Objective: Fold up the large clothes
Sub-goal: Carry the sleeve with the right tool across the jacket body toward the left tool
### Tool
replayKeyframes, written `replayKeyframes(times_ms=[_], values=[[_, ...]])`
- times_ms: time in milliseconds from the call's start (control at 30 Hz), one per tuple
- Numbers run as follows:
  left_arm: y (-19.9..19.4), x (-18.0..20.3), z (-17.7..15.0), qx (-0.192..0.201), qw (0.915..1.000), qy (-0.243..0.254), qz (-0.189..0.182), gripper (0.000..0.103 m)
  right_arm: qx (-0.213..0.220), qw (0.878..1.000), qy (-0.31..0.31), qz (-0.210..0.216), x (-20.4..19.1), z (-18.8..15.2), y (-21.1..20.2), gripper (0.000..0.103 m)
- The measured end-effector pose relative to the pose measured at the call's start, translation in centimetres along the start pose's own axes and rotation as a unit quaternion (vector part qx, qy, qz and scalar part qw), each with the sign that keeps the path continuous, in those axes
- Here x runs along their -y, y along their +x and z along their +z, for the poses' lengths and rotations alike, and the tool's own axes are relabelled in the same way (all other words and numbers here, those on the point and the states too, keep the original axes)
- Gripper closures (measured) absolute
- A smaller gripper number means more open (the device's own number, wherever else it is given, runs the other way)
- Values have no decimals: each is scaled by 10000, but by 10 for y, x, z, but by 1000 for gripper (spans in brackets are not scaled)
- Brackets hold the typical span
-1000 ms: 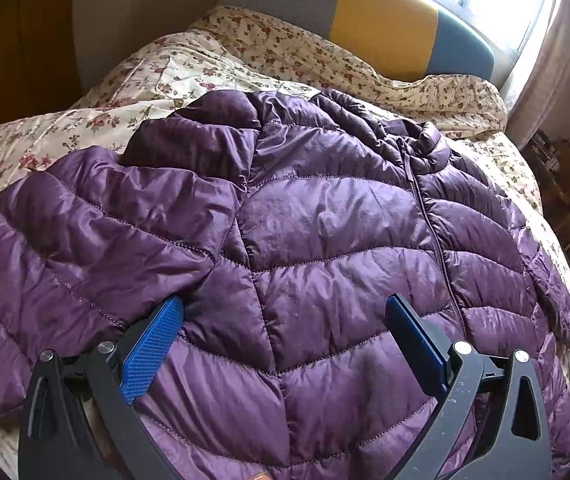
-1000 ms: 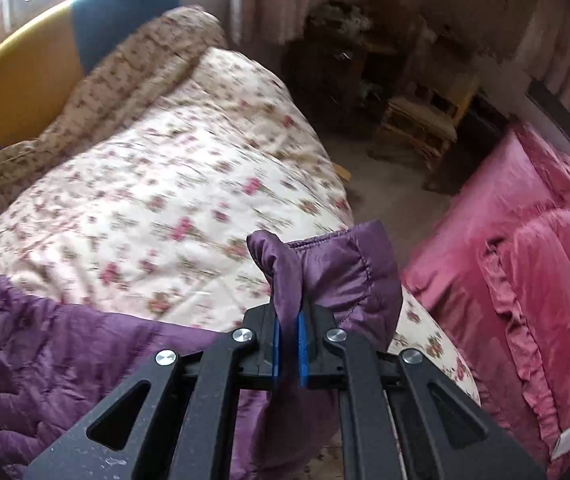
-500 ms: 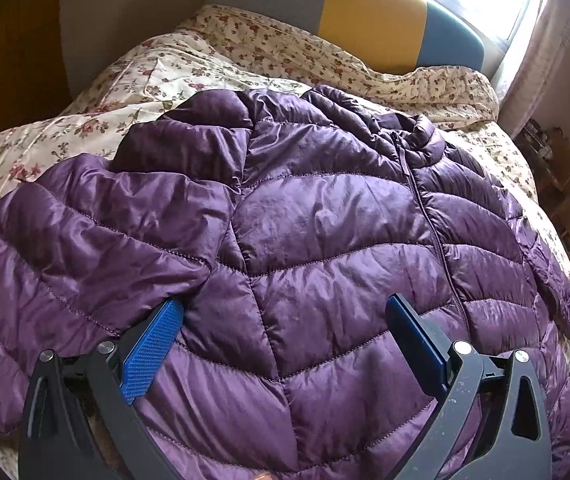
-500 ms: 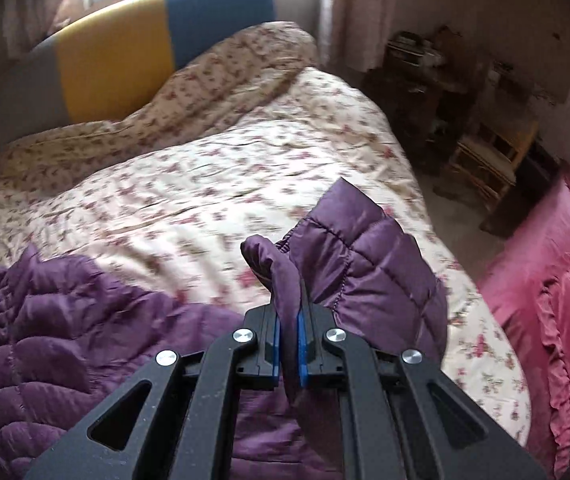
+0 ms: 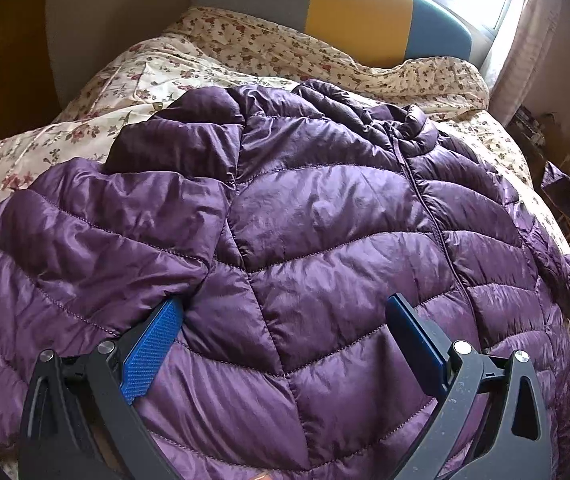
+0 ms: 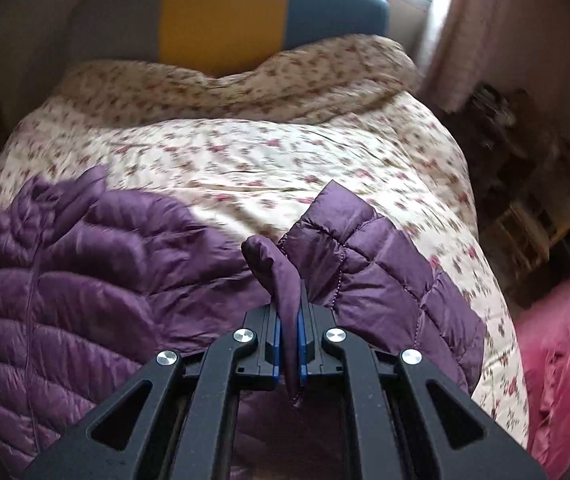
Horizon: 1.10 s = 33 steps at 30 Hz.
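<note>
From my feed, the bed (image 5: 157,76) fills both views, covered in a cream floral quilt (image 6: 285,152) that bunches up against a padded headboard (image 5: 361,12) in grey, yellow and blue panels. Spread across the quilt is the purple quilted jacket (image 5: 325,216), lying front side up with its zipper running down the chest and the collar toward the headboard; one sleeve is folded over the body on the left side of the left wrist view. A pink ruffled cover (image 6: 565,344) lies off the bed's right edge. My left gripper (image 5: 281,340) hangs low over the jacket's lower front with its jaws spread wide, the blue pads (image 5: 151,344) framing the fabric and one pad just touching the edge of the folded sleeve. My right gripper (image 6: 289,336) has its jaws pinched tight on the cuff end of the other sleeve (image 6: 365,264), which is lifted off the quilt at the bed's right side.
</note>
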State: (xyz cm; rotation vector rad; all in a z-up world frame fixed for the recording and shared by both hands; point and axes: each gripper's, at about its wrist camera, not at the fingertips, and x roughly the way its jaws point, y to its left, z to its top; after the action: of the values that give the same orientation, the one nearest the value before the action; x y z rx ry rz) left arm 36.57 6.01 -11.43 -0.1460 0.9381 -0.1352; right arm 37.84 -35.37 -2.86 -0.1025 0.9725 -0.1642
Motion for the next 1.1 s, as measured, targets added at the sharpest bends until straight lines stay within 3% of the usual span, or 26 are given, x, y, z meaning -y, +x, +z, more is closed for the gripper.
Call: replayKeyframes(times_ms=[333, 367, 633, 767, 967, 1033, 1100], values=[[-15, -15, -4, 92, 9994, -68, -339, 3, 331, 9884, -1367, 577, -111, -3, -16, 98], [-16, -17, -5, 97, 9992, -88, -372, 3, 380, 9815, -1697, 795, -143, -7, -20, 98], [-27, -34, -8, 177, 9980, -276, -532, 3, 313, 9497, -2680, 1589, -234, -38, -24, 98], [-31, -41, -10, 182, 9972, -398, -602, 5, 89, 9368, -2978, 1834, -259, -63, -16, 98], [-35, -39, -10, 215, 9977, -427, -486, 8, -18, 9331, -3065, 1881, -266, -83, -10, 96], [-36, -40, -10, 213, 9972, -496, -513, 9, -3, 9325, -3091, 1871, -263, -90, -13, 92], [-37, -41, -9, 202, 9971, -553, -490, 14, 20, 9316, -3126, 1855, -261, -93, -16, 77]])
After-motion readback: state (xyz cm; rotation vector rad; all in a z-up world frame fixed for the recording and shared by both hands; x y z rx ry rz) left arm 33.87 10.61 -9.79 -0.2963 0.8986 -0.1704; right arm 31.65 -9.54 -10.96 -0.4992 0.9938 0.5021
